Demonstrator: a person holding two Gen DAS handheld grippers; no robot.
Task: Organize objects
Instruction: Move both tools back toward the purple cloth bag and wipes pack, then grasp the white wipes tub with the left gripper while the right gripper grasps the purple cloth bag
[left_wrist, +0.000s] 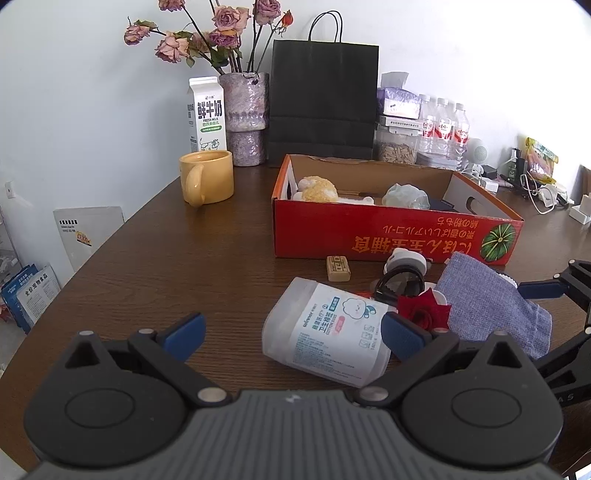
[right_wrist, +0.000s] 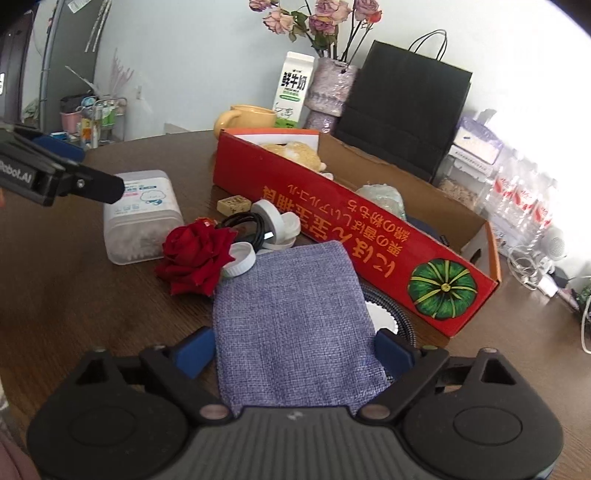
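Both tools are hanging low over the table (left_wrist: 155, 258), each with its jaws standing wide. Between the blue pads of the right tool (right_wrist: 293, 354) a blue-grey fabric pouch (right_wrist: 291, 317) is lying flat; the pads are sitting just beside its two edges, and whether they are pressing on it cannot be told. The left tool (left_wrist: 293, 334) is gaping over nothing held: a cotton-swab container (left_wrist: 325, 332) is lying on its side just ahead of it, nearer its right pad, apart from both pads.

Just beyond the pouch, a red rose (right_wrist: 195, 254) is resting between pouch and container, with white lids (right_wrist: 242, 260) and a coiled black cable (right_wrist: 247, 225) crowding behind it. A small tan block (right_wrist: 233, 204) is sitting a little farther on, close against the red cardboard box (right_wrist: 369, 236), which is holding a yellow plush toy (left_wrist: 317, 190) and a crumpled pale bag (left_wrist: 404, 195). Farthest out, a yellow mug (left_wrist: 207, 177), a milk carton (left_wrist: 205, 112), a vase of dried roses (left_wrist: 245, 110) and a black paper bag (left_wrist: 323, 103) are standing near the wall.
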